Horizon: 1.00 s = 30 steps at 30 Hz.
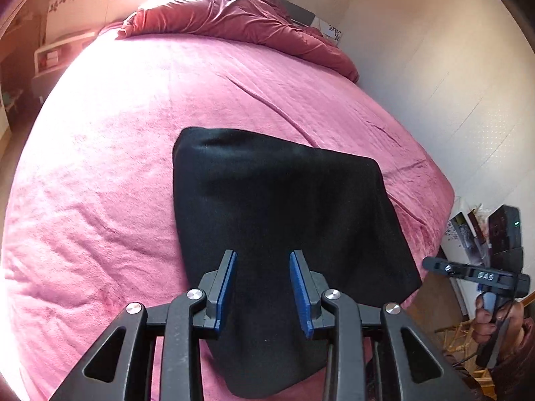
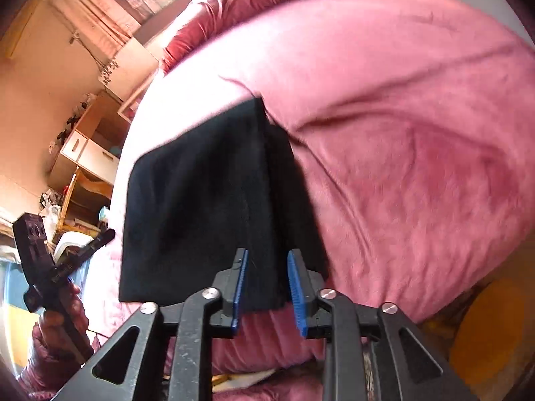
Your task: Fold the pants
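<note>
Pink bedspread (image 1: 133,167) bears folded black pants (image 1: 277,200), crumpled duvet (image 1: 234,16) beyond; both hand-held grippers (image 1: 263,290) (image 2: 267,289) released.

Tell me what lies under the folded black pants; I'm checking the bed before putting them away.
The pink fleece blanket spreads beneath the folded black pants on every side. Anything directly under them is covered.

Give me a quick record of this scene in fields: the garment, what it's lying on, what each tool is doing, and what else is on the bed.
garment: black pants, folded into a compact rectangle, lying flat
surface: pink bedspread, lightly creased
position: near the bed's front edge, close to both tools
left tool: open, nothing between its blue pads, above the pants' near edge
right tool: open, empty, above the near right corner of the pants
other item on bed: crumpled red duvet at the far end
fold status: looks finished, judging by the neat shape
</note>
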{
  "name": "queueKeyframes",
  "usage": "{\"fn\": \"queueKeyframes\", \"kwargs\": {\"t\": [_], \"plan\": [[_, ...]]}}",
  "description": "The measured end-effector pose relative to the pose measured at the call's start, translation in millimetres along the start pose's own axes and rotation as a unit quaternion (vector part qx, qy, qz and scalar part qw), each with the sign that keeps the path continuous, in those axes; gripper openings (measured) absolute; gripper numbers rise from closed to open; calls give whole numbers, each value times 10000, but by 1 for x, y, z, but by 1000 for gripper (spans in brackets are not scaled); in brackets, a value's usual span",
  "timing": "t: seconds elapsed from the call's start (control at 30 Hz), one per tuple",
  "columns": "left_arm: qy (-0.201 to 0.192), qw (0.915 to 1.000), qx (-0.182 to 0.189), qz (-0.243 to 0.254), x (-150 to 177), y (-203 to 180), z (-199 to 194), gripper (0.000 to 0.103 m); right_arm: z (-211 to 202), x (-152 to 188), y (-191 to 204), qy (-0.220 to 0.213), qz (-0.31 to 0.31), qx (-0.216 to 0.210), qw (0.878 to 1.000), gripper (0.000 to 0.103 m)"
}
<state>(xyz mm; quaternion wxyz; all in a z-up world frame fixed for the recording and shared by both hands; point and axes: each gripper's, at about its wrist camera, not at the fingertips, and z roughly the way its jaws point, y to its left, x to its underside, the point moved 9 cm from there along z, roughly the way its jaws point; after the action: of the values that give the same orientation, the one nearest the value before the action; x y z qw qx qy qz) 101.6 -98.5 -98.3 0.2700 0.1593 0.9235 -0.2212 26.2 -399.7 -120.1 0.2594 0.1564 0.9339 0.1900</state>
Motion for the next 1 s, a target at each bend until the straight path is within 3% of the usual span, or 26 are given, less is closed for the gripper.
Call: {"fn": "queueKeyframes", "kwargs": {"t": [0.07, 0.13, 0.37, 0.53, 0.63, 0.77, 1.0], "plan": [[-75, 9996, -233, 136, -6, -2, -1, 35, 1, -19, 21, -171, -266, -67, 9995, 42], [-125, 9987, -463, 187, -9, -3, 0, 36, 11, -30, 39, -231, -494, -57, 9985, 46], [-161, 9944, -988, 341, -5, 0, 2, 38, 66, -58, 67, -14, -803, 246, 9965, 46], [-145, 9908, -1275, 424, -2, 5, 9, 38, 91, -63, 48, 88, -612, 615, 9962, 46], [-110, 9884, -1441, 462, -1, 9, 15, 38, 99, -62, 40, 80, -577, 797, 9951, 41], [-17, 9871, -1521, 495, 3, 11, 24, 38, 113, -61, 34, 28, -613, 982, 9933, 36], [0, 9864, -1542, 565, 5, 9, 34, 44, 122, -63, 29, -227, -803, 907, 9924, 36]]}}
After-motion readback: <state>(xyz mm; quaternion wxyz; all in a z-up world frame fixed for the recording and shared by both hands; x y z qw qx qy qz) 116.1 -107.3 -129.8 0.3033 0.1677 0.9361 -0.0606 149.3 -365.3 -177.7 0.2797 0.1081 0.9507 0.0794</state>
